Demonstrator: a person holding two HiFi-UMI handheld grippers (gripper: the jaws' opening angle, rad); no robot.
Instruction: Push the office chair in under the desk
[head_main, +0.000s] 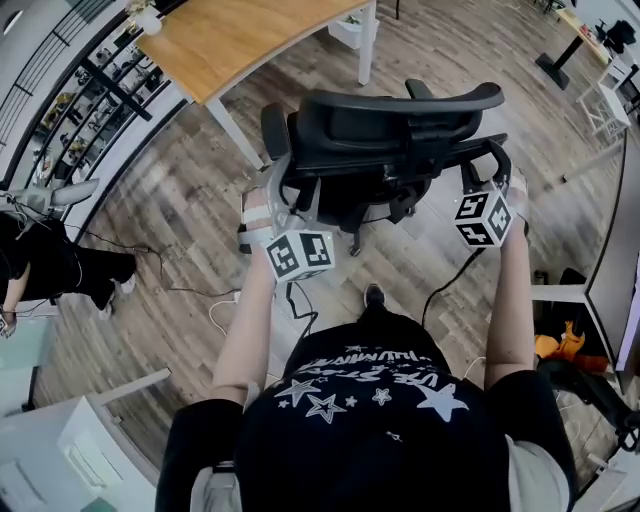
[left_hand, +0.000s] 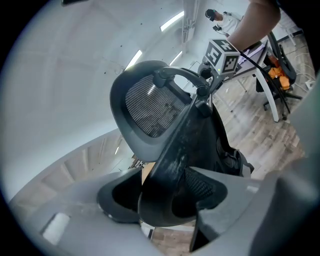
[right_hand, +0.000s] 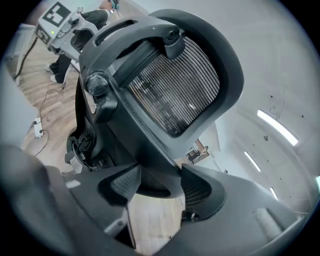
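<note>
A black office chair (head_main: 390, 130) with a mesh headrest stands on the wood floor, its back toward me. The wooden-topped desk (head_main: 240, 40) is beyond it at the upper left. My left gripper (head_main: 283, 195) is at the left side of the chair's back and my right gripper (head_main: 492, 165) is at the right side. In the left gripper view the jaws of the left gripper (left_hand: 167, 192) are shut on a black bar of the chair's back frame (left_hand: 185, 135). In the right gripper view the right gripper (right_hand: 160, 182) clamps the frame bar (right_hand: 145, 135) below the headrest (right_hand: 175, 90).
A person in black (head_main: 60, 270) stands at the left by wall shelving (head_main: 90, 90). Cables (head_main: 230, 300) lie on the floor under my arms. A white cabinet (head_main: 70, 450) is at the lower left, another desk with a screen (head_main: 610, 270) at the right.
</note>
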